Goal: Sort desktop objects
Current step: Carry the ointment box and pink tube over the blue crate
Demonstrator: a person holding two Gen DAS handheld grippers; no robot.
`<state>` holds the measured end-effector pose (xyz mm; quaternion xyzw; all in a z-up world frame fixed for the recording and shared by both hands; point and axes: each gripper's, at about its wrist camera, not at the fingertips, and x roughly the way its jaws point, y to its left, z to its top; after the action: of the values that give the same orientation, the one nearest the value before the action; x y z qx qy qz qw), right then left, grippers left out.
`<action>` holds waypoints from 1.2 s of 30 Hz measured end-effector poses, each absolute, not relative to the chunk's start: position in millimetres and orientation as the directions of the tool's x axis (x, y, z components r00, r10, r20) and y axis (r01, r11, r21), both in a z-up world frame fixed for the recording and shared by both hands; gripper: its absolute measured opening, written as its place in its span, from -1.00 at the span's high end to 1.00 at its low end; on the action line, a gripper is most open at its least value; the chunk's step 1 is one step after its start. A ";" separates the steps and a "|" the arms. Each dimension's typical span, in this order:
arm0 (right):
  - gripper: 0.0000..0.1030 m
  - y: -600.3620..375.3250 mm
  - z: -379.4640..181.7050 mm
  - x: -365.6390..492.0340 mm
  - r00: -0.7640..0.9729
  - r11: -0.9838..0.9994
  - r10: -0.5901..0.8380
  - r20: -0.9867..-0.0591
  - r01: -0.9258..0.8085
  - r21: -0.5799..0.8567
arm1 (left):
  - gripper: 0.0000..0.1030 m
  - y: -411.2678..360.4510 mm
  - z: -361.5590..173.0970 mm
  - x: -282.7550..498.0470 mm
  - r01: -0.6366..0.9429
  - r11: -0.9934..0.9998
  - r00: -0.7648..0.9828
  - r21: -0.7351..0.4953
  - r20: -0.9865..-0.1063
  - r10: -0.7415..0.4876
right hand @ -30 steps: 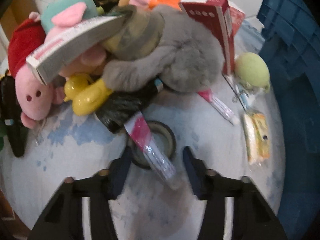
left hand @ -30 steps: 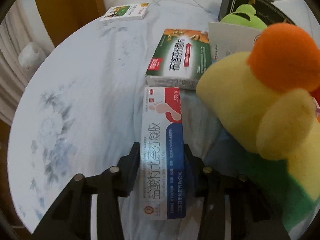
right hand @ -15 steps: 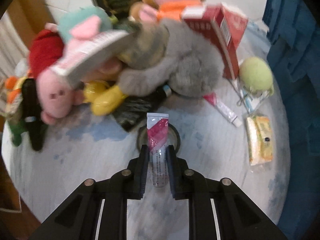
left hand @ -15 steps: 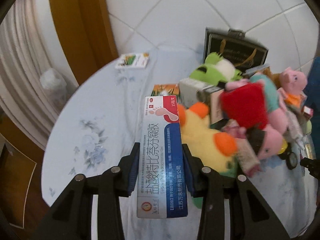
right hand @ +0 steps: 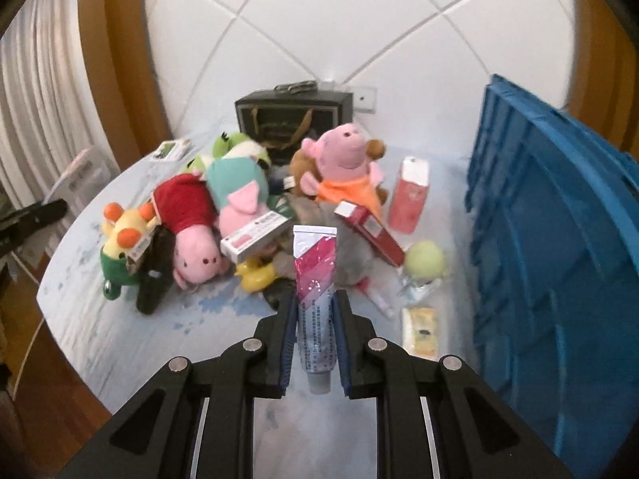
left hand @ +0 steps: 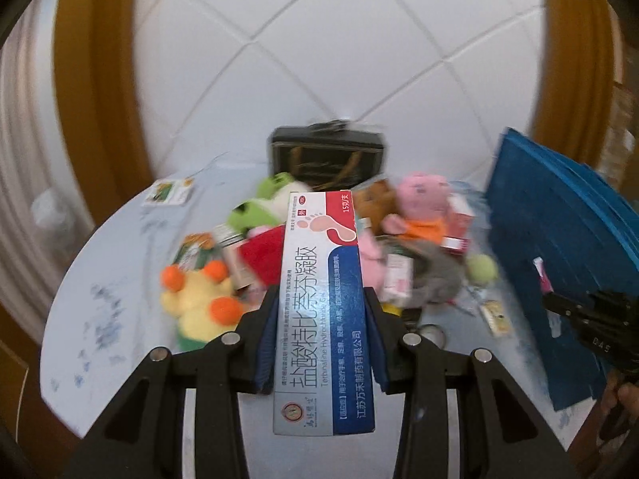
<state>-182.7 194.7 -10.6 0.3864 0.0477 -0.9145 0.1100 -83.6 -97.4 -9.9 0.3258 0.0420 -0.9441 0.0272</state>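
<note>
My left gripper (left hand: 321, 299) is shut on a long white, red and blue ointment box (left hand: 321, 303) with a footprint picture, held high above the round table (left hand: 120, 263). My right gripper (right hand: 314, 303) is shut on a pink and silver tube (right hand: 314, 279), lifted above the table (right hand: 131, 335). The right gripper also shows at the right edge of the left wrist view (left hand: 591, 327). Below lies a heap of plush toys and medicine boxes: a pink pig (right hand: 343, 163), a yellow giraffe (right hand: 124, 235), a grey plush (left hand: 435, 275).
A blue plastic crate (right hand: 551, 239) stands at the table's right side. A black gift bag (right hand: 291, 119) stands at the back against the tiled wall. A small tube (right hand: 373, 295), a green ball toy (right hand: 425, 257) and a yellow packet (right hand: 419, 329) lie near the crate.
Both grippers rose well above the table with their loads. The right gripper closed on the pink tube and lifted it off the tape roll. The left lifted the ointment box.
</note>
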 end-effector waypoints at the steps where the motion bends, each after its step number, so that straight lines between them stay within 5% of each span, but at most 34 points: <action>1: 0.65 197.8 -8.4 -176.2 -0.691 -0.970 -0.164 -0.704 0.241 -0.011 | 0.25 -89.6 -8.4 -83.1 0.072 -0.996 -0.795 -0.049 -0.605 -0.027; 21: 0.65 248.9 107.2 -61.7 -0.859 -0.999 0.034 -0.511 -0.012 -0.047 | 0.25 66.3 84.1 -64.0 -0.364 -0.931 -0.786 0.021 -0.543 0.295; 36: 0.65 480.1 132.9 -17.6 -0.834 -0.976 0.216 -0.508 -0.195 -0.095 | 0.25 318.9 115.1 -51.7 -0.449 -0.894 -0.802 0.011 -0.445 0.397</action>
<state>-17.6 480.1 132.9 0.2674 0.0195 -0.9574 -0.1074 -51.7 318.9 115.1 0.2214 -0.0578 -0.9475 -0.2232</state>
